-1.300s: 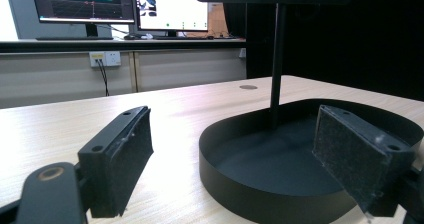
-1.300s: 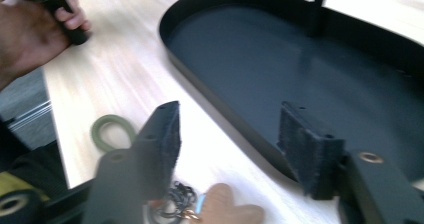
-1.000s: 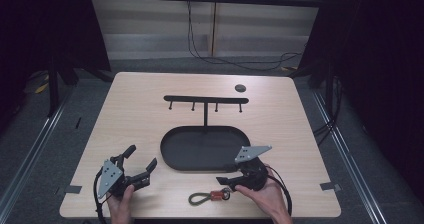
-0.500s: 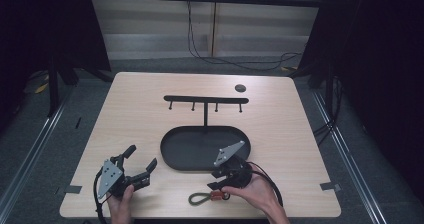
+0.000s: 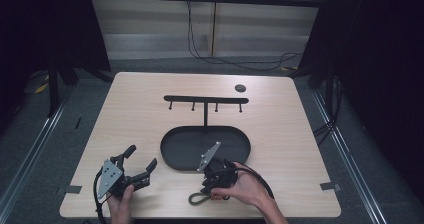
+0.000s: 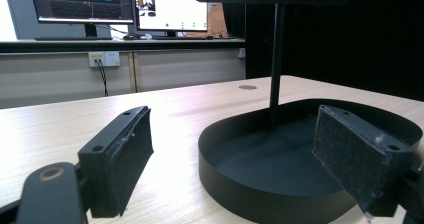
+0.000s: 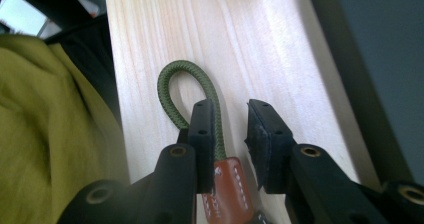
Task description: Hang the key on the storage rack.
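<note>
Keychain (image 7: 222,184), right tongs (image 7: 231,129) shifted left, closing

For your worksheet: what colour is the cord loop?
Olive green cord loop, clearest in the right gripper view.

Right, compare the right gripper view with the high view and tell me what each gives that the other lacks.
Right gripper view alone: the brown stitched leather tab joined to the green cord loop, one strand of it running between the right claw's two pads, which have just been closing but have a gap between them, and yellow-green fabric at the left.

High view alone: the black oval tray, the hook rack on its post, the left claw with its jaws apart, and both hands.

Shared: the green cord loop, the right claw and the wooden table.
</note>
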Motion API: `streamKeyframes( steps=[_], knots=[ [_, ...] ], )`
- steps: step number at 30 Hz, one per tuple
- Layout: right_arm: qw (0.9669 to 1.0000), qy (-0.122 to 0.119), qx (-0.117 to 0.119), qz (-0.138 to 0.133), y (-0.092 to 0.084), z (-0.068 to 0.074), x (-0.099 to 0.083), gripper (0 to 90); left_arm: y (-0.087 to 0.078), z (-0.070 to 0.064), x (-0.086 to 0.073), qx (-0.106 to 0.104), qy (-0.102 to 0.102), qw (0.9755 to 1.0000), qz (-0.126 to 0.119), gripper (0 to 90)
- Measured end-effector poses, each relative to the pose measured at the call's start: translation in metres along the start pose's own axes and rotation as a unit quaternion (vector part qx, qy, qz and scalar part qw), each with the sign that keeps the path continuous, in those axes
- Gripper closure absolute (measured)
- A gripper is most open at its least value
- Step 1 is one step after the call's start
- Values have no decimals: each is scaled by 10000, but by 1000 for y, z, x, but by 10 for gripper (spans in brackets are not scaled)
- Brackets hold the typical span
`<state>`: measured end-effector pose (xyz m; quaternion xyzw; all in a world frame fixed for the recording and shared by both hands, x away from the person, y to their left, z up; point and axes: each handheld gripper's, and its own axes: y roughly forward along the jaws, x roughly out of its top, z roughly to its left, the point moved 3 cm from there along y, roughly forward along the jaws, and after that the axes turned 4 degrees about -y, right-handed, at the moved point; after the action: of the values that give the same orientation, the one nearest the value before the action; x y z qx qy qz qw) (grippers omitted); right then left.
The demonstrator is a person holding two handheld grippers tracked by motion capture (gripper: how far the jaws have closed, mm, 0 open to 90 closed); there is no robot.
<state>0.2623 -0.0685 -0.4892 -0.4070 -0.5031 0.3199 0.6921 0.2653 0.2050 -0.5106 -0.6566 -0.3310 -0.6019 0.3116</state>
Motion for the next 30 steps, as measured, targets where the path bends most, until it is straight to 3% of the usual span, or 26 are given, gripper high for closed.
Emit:
streamKeyframes(
  steps=[11, 18, 23, 30],
  knots=[
    [9993, -178, 121, 308, 9, 1, 4, 779, 0, 0, 0, -1, 0, 10000, 0, 157],
    [9989, -138, -25, 454, 8, -5, 5, 813, 0, 0, 0, 1, 3, 10000, -1, 157],
    [9970, -46, -161, 759, 8, -7, 9, 814, 0, 0, 0, 0, 2, 10000, -2, 157],
    [9951, -147, -230, 951, 12, -9, 15, 796, 0, 0, 0, -1, 0, 10000, -2, 157]
  ],
)
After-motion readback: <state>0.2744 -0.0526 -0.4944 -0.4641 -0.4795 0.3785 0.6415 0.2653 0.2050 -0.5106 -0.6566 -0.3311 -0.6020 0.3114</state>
